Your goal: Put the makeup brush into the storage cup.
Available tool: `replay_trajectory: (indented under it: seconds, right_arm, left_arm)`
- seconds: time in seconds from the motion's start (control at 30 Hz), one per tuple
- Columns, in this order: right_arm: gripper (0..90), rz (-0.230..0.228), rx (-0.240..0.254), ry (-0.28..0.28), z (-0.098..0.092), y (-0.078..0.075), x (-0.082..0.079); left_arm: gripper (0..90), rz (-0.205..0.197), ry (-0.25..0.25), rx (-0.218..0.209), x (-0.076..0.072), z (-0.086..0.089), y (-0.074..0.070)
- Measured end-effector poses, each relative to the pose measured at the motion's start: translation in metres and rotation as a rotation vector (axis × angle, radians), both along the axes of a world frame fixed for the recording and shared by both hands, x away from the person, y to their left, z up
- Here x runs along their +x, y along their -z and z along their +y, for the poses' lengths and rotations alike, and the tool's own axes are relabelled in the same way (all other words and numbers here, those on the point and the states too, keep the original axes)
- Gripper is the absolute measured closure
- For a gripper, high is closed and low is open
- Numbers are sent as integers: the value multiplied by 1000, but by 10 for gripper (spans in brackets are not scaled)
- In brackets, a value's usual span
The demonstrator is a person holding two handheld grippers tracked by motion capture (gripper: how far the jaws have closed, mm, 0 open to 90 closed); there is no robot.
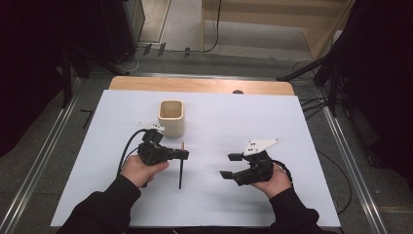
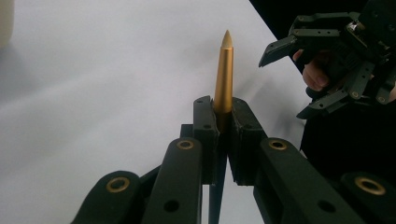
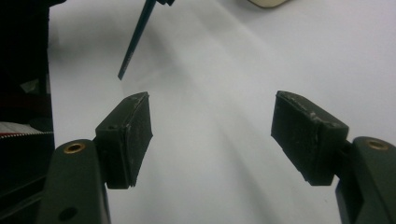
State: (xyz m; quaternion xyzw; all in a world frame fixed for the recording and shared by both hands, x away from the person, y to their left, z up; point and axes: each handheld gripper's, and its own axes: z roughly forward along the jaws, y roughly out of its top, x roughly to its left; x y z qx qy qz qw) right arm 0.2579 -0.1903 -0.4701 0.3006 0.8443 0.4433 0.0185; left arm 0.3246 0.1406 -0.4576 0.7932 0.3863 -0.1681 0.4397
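Now we hold a pen in our left tool, whose jaws are clamped on the pen near its gold, pointed end, so that the gold tip pokes out beyond them in the left gripper view and the long dark shaft hangs below toward the table. Our right tool hovers near the pen with its jaws spread wide and nothing between them; in the right gripper view the dark shaft shows ahead at upper left.

Judging from this, the step in hand is either a handover to the right tool or dropping the pen into the cream cup that stands just beyond the left tool. To do it well, we should keep the left grip firm and the pen steady, bring the right pads square around the dark shaft well clear of the left jaws, and close fully before the left tool lets go. A slanted grip could let the slim shaft pivot or slip.

The table is covered by a plain white sheet with a wooden edge at the far side. Around it lie grey floor, cables and dark stands.
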Motion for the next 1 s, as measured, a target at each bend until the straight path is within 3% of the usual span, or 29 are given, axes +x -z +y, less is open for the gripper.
replay_trajectory:
  seconds: [0.3, 1.0]
  right_arm:
    - [275, -8, -31, 53, -22, 1, -7]
    - [255, 17, -156, 56, -46, 12, -22]
  left_arm:
    - [836, -3, 5, 4, 1, 1, 0]
    - [837, 2, -3, 2, 2, 4, -1]
